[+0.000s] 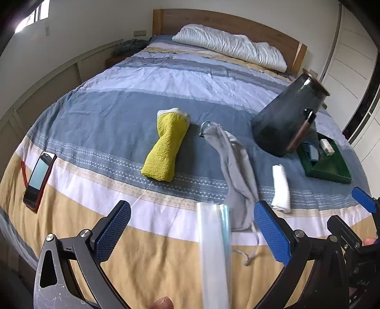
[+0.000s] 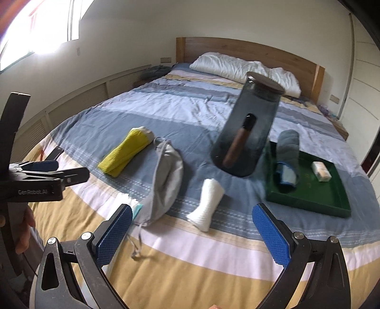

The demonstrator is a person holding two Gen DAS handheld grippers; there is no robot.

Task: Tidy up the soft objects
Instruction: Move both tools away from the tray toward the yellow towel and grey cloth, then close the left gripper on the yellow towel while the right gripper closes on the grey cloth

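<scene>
Rolled towels and a pouch lie spread across the foot half of the bed (image 1: 118, 78), on a striped cover of blue, white and tan bands. Nearest the middle is the yellow rolled towel (image 1: 166, 147), with a white lining showing at its far end, lying on the blue band. Just beside it, toward the right edge, the grey drawstring pouch (image 1: 235, 171) stretches down onto the white and tan bands, its cord trailing near the foot edge. A small white rolled cloth (image 1: 280, 187) lies to the right of the pouch, apart from it. Farther right sits a green tray (image 2: 308, 199) holding a grey-blue rolled towel (image 2: 288, 154) and a small pale box (image 2: 321, 171). A dark smoky jar (image 2: 247, 133) with a brown stick inside appears tilted in front of the tray's left end; whether it rests on the bed cannot be told. A red-cased phone (image 1: 39, 176) lies near the left edge. The left gripper (image 1: 192, 230) stands wide open, a clear, blurred strip rising between its fingers, holding nothing. The right gripper (image 2: 192, 235) is likewise spread wide and empty above the foot edge. A white pillow (image 1: 228, 46) rests against the wooden headboard (image 1: 225, 21); pale panelled walls surround the bed.
</scene>
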